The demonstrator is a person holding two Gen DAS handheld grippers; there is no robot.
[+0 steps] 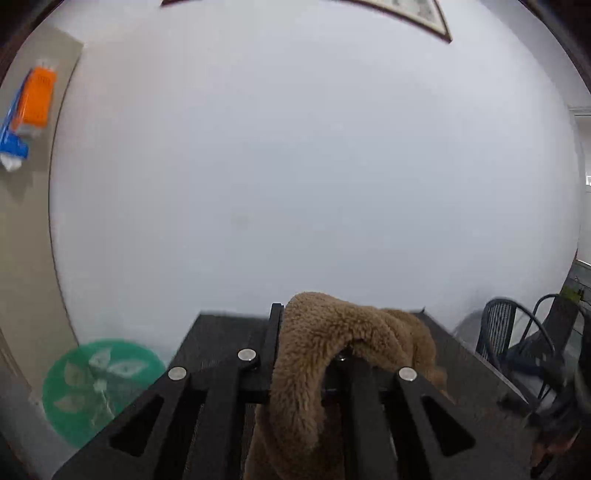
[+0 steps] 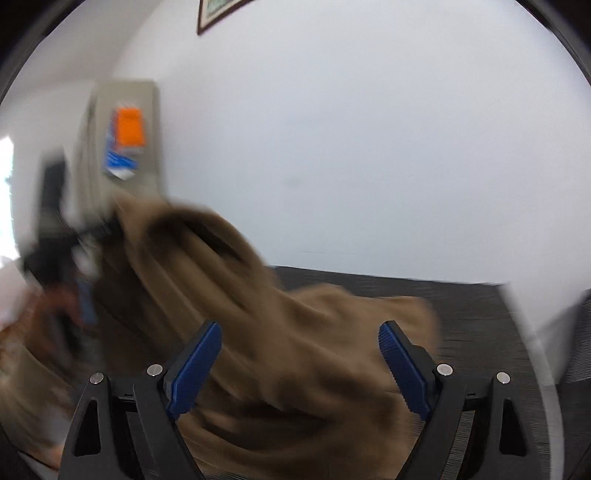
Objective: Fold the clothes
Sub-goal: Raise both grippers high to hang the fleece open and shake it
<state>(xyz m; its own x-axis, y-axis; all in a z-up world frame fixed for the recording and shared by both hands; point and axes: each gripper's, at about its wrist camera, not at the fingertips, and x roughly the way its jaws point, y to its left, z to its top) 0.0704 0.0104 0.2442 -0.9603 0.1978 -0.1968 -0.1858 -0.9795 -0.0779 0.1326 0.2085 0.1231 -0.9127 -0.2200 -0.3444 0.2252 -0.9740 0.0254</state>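
A brown fleece garment (image 1: 314,354) hangs from my left gripper (image 1: 312,332), which is shut on a fold of it, lifted above the dark table (image 1: 221,332). In the right wrist view the same garment (image 2: 295,332) stretches from the upper left down onto the dark table (image 2: 472,314). My right gripper (image 2: 300,341) is open, its blue pads (image 2: 199,362) spread either side of the cloth without gripping it. The left gripper shows blurred at the left of the right wrist view (image 2: 81,258).
A white wall fills both views. A green round fan-like object (image 1: 99,384) stands at the lower left. Dark chairs (image 1: 517,339) stand at the right. An orange and blue package (image 1: 33,103) hangs on a beige panel at the left. A picture frame (image 1: 424,18) hangs high.
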